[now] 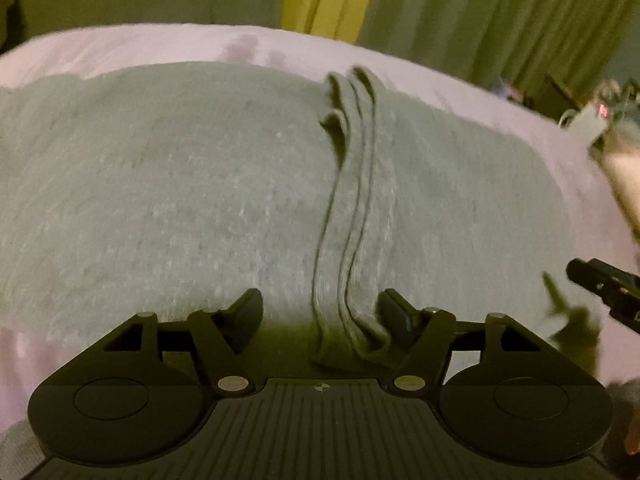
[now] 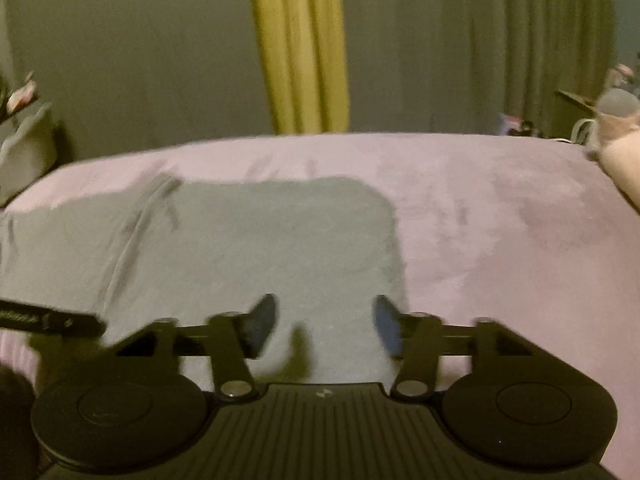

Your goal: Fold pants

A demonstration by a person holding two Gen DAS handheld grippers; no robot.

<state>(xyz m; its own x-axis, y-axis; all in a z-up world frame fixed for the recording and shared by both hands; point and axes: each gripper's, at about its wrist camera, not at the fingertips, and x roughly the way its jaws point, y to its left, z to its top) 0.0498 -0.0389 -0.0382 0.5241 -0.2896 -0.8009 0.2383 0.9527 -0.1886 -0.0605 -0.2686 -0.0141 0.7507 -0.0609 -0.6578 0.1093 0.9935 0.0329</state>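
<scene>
Grey pants [image 1: 180, 184] lie flat on a pale pink bedspread [image 1: 120, 46]. A ridge of stacked cuff or waistband edges [image 1: 352, 184] runs from the far side toward me. My left gripper [image 1: 320, 308] is open, its fingers on either side of the near end of that ridge, holding nothing. In the right wrist view the pants [image 2: 260, 240] spread to the left and centre of the bed [image 2: 500, 220]. My right gripper [image 2: 324, 320] is open just above the pants' near right part. The left gripper's finger shows at the left edge [image 2: 52, 322].
Green curtains [image 2: 500, 48] and a yellow curtain strip [image 2: 298, 48] hang behind the bed. A pillow [image 2: 624, 168] and cluttered items lie at the far right. A grey bag or box [image 2: 24, 152] stands at the far left.
</scene>
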